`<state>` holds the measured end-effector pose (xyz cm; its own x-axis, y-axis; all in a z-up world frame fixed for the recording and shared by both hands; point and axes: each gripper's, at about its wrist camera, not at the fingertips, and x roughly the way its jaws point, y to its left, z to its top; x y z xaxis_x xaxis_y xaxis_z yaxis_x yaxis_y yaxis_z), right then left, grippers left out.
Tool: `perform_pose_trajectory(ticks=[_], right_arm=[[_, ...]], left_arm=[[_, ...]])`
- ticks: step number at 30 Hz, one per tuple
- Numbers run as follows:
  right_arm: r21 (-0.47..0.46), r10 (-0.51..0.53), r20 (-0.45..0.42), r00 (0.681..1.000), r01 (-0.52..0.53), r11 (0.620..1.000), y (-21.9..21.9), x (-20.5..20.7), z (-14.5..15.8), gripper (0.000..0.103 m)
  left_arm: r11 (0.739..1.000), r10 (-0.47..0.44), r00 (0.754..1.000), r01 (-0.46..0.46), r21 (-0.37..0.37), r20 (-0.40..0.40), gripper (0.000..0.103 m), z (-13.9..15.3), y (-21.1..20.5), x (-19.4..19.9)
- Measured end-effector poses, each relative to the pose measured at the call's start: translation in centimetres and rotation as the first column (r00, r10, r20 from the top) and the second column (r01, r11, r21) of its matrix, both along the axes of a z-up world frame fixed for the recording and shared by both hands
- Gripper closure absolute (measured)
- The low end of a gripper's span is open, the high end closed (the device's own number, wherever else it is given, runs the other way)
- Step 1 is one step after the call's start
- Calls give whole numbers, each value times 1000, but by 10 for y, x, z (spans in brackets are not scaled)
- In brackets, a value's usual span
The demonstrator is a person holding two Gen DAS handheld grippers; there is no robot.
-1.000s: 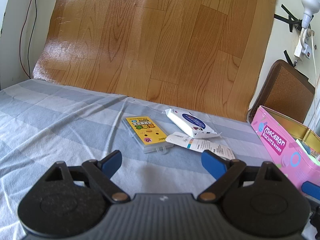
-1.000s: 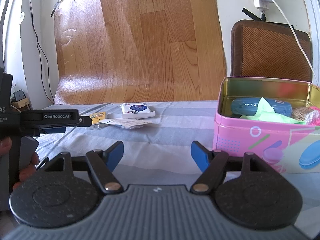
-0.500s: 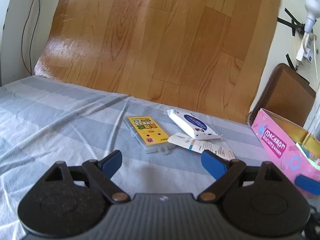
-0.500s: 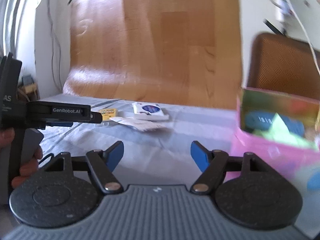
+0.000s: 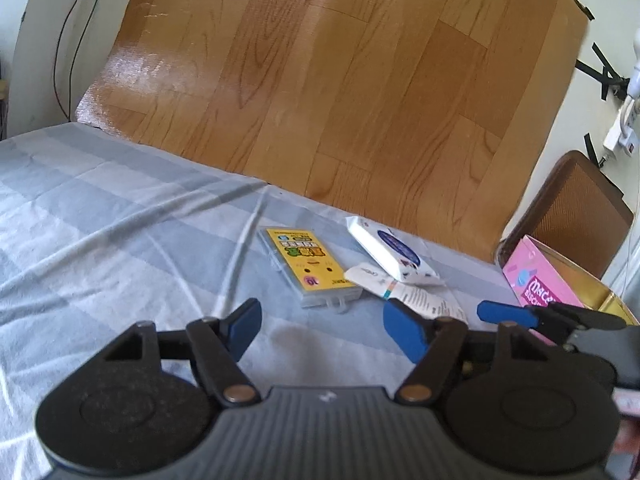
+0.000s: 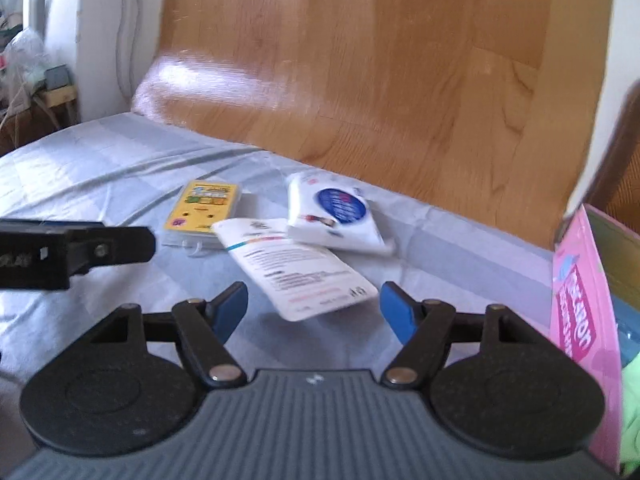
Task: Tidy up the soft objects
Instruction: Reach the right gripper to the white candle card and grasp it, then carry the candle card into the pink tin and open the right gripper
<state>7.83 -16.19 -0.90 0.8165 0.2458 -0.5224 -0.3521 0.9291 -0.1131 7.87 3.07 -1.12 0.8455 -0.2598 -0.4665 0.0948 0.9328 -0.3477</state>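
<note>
Left gripper (image 5: 322, 322): jaws wide apart, nothing between them, held low over the striped sheet (image 5: 100, 216). In the right wrist view its dark body enters from the left edge, above the sheet and just left of the card case.

Card case (image 5: 306, 266): clear plastic with a yellow label, flat on the sheet near the far edge, below the wood-grain panel (image 5: 340, 80) propped against the wall.

Flat packet (image 6: 298, 266): white with printed text, on the sheet just right of the case. Its far end is tucked under the wipes pack; its near end lies between the right gripper's blue fingertips in that view, contact not discernible.

Wipes pack (image 6: 336, 212): white with a blue oval label, tilted, resting partly on the flat packet, just beside the case.

Right gripper (image 6: 314, 312): jaws spread wide, empty, low over the sheet in front of the packet. The right wrist view is motion-blurred.

Tin (image 5: 536, 284): pink, open-topped, at the sheet's right edge, well apart from the three items. A green cloth (image 6: 630, 412) shows inside.
</note>
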Motion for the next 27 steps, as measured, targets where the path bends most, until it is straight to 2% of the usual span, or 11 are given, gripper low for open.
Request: perform_pose_trajectory(ticks=[3,5,7,8,11,14,17,21,25,27], right_arm=[[-95,50,33,998,-47,994,14,-7,-5,31],[-112,47,32,998,-44,993,19,0,-8,61],[-123,21,42,999,-15,992,20,6,-3,76],[-95,8,43,999,-4,995,17,7,3,83],[60,-24,15,1000,24,998,-1,-2,23,90],[209,-36,-19,999,39,977,-26,-27,36,99],[364,-32,-78,996,58,930,-52,-61,39,100],[504,-5,-140,990,76,860,-82,-106,33,100],[652,9,-209,978,133,746,-112,-140,17,100],[699,8,-248,969,173,693,-125,-152,4,100]], left_arm=[[1000,-8,1000,8,8,5,33,1,-2,0],[1000,-9,1000,8,13,13,33,1,-3,-1],[1000,-9,1000,9,10,16,32,1,-2,-2],[1000,-9,1000,9,8,16,32,1,-2,-1],[1000,-10,1000,10,2,16,32,1,-2,-2],[1000,-10,1000,10,-3,16,32,1,-2,-3],[1000,-18,1000,18,-18,18,32,1,-1,-4],[999,-42,999,43,-31,27,31,2,-2,-6],[995,-98,995,98,-25,20,31,3,-9,-7],[987,-146,989,145,-66,-15,31,2,-13,-10]])
